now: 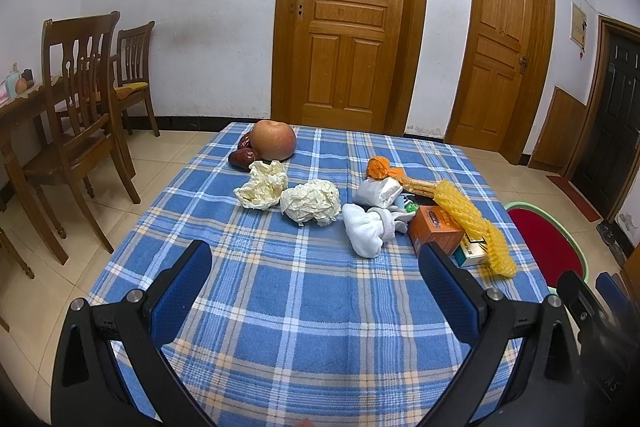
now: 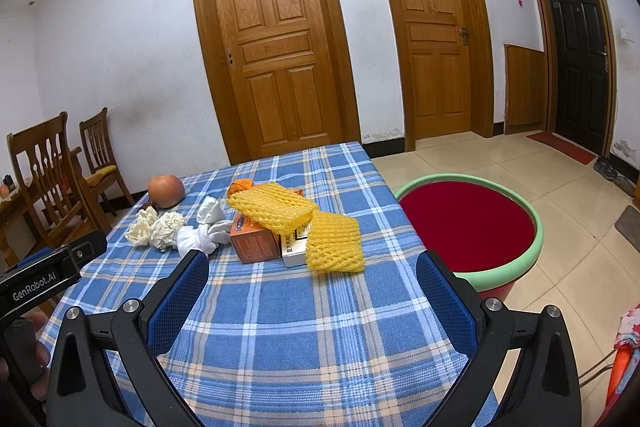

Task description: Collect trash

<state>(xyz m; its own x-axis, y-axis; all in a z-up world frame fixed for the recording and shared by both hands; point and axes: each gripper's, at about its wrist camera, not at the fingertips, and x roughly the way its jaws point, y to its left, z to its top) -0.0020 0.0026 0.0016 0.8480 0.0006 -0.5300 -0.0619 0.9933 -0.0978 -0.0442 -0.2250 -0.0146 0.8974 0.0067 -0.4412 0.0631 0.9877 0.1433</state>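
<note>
Right wrist view: trash all on the table (image 2: 280, 327), none in the bin (image 2: 516, 267) so far. Bin red inside, green rim, down on the floor just beside the table's right edge. Looks empty, though the near part of its inside hidden by the rim, so maybe not. Nothing picked up yet. Whole job left to do.

Trash in a bunch in the middle of the table: two yellow foam nets (image 2: 334, 243), one lying over an orange box (image 2: 256, 241) and a white box (image 2: 294, 247). Left of those, a white sock (image 2: 200, 237) and two paper balls (image 2: 166, 229). Farther back, an apple (image 2: 166, 190), likely not trash.

Right gripper (image 2: 312, 291): wide open, nothing between the blue pads (image 2: 178, 301), nothing touched. Hangs over bare cloth, near the foam nets but apart from them.

Left wrist view: same pile, seen from the left. Paper balls (image 1: 310, 203) near the middle, sock (image 1: 366, 231) and orange box (image 1: 438, 229) to the right, apple (image 1: 274, 140) with dark red fruits (image 1: 244, 157) at the far end. Bin (image 1: 544, 243) at the table's right side.

Left gripper (image 1: 316, 279): wide open too, empty, over bare cloth, well short of the paper balls.
</note>
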